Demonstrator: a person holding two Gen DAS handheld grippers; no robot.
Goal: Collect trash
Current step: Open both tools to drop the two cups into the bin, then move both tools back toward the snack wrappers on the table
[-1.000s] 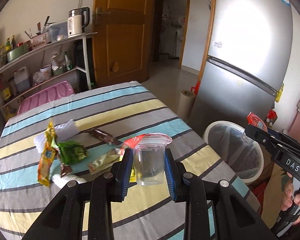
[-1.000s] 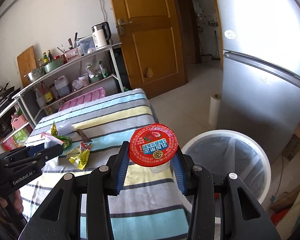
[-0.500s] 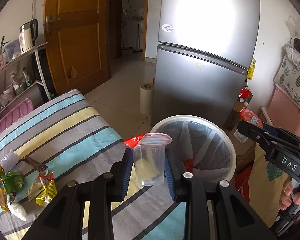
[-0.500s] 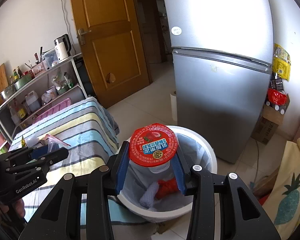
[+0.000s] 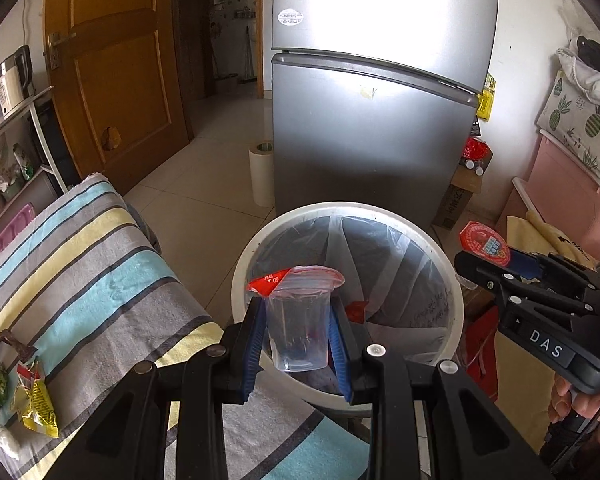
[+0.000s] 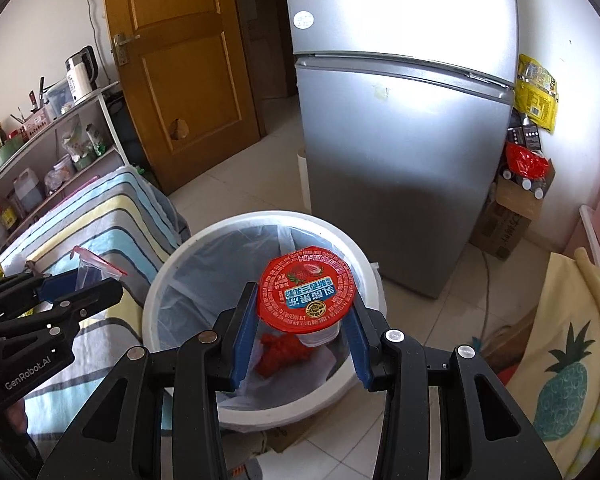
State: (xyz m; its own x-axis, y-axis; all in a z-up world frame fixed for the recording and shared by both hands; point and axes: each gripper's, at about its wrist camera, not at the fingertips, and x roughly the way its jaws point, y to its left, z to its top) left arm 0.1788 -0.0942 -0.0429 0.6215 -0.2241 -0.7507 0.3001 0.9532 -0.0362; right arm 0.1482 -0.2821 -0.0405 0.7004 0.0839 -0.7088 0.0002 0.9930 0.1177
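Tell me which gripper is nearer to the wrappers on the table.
Left. The left gripper hangs at the table edge near the wrappers; the right gripper hangs over the bin, farther off.

Two plastic cups [image 5: 298,322] [image 6: 309,294], one lined bin [image 5: 428,240], one fridge [image 5: 376,120], two hand-held grippers [image 5: 298,344] [image 6: 300,340].

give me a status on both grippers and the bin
Left gripper shut on clear cup. Right gripper shut on red-lid cup. Both over the bin. Nothing in the way.

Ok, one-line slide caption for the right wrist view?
Right gripper holds red-lidded cup over the lined white bin.
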